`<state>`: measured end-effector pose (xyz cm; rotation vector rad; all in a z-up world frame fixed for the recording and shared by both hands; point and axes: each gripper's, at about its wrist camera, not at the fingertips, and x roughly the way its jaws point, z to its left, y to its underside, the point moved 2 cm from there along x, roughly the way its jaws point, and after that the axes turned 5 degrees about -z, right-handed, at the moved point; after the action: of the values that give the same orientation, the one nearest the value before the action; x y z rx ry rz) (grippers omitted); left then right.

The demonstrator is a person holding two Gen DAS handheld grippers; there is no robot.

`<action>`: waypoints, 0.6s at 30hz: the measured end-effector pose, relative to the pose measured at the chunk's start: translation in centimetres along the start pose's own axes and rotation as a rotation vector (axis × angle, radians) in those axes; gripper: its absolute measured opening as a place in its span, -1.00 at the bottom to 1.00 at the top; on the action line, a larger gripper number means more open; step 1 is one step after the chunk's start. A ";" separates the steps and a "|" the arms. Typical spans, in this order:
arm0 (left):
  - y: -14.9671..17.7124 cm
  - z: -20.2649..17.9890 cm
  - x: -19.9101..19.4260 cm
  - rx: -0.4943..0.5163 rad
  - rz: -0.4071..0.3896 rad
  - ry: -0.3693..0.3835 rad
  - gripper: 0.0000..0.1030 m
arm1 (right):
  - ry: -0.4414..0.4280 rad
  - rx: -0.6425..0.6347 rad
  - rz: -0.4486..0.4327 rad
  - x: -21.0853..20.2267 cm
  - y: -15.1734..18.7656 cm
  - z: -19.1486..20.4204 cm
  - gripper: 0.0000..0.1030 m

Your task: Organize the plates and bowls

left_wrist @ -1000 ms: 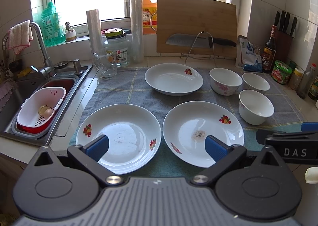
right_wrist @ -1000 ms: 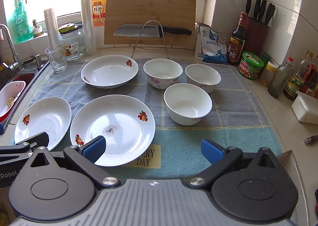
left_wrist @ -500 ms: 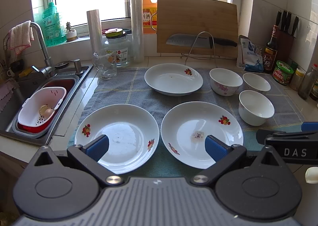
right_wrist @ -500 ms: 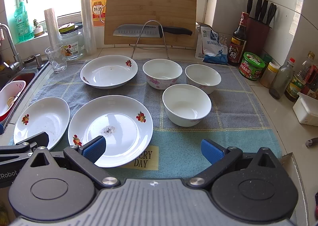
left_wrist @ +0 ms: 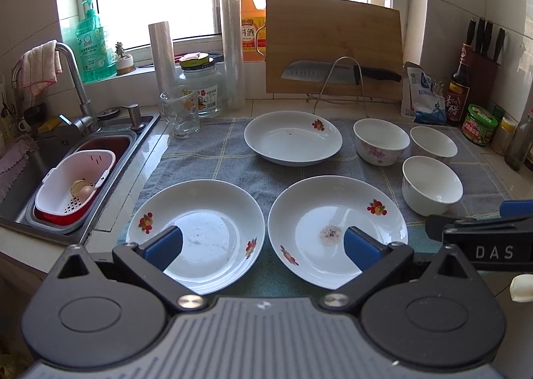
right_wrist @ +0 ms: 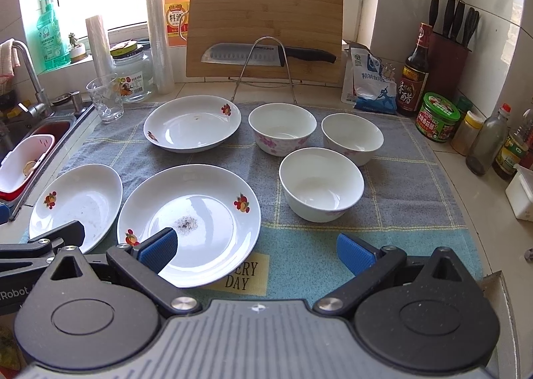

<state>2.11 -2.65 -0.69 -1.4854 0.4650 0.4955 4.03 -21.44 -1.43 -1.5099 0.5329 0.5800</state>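
Three white flowered plates lie on a grey-blue towel: near left plate (left_wrist: 200,229) (right_wrist: 80,202), near middle plate (left_wrist: 336,225) (right_wrist: 193,219), far plate (left_wrist: 293,137) (right_wrist: 191,122). Three white bowls stand right of them: pink-flowered bowl (left_wrist: 379,145) (right_wrist: 281,132), far right bowl (left_wrist: 433,145) (right_wrist: 351,137), near bowl (left_wrist: 431,184) (right_wrist: 321,184). My left gripper (left_wrist: 263,245) hovers open above the front edges of the two near plates. My right gripper (right_wrist: 256,250) hovers open over the towel's front, its left finger above the middle plate's rim. Both hold nothing.
A sink (left_wrist: 66,159) with a white colander basket lies at the left. A glass (left_wrist: 180,115), jar, film rolls, oil bottle, cutting board (right_wrist: 266,29) with a knife on a wire rack, sauce bottles and a knife block (right_wrist: 449,42) line the back and right.
Both grippers have drifted slightly; the plates and bowls sit a little further left in the right wrist view. Nothing was picked up or moved.
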 end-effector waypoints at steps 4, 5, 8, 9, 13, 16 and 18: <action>-0.1 -0.1 0.1 0.000 0.000 -0.018 0.99 | -0.038 -0.021 -0.010 0.6 -0.5 -0.3 1.00; -0.1 -0.1 0.0 -0.003 -0.002 -0.018 0.99 | -0.049 -0.029 -0.017 0.7 -0.8 -0.5 1.00; -0.1 0.4 -0.2 -0.006 -0.018 -0.016 0.99 | -0.075 -0.051 -0.040 1.2 -1.4 -0.6 1.00; -0.1 0.5 -0.2 -0.003 -0.020 -0.015 0.99 | -0.091 -0.064 -0.052 1.5 -1.8 -0.6 1.00; 0.6 2.0 -0.3 -0.033 -0.036 -0.026 0.99 | -0.140 -0.108 -0.084 2.4 -3.0 -0.3 1.00; 1.5 3.5 -0.2 -0.057 -0.051 -0.050 0.99 | -0.192 -0.135 -0.109 3.0 -3.8 0.4 1.00; 2.0 4.5 0.4 -0.041 -0.027 -0.065 0.99 | -0.231 -0.150 -0.111 3.5 -4.1 1.0 1.00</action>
<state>1.24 1.91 -2.41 -1.5084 0.3852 0.5336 9.31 -20.28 -0.62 -1.5773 0.2296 0.7090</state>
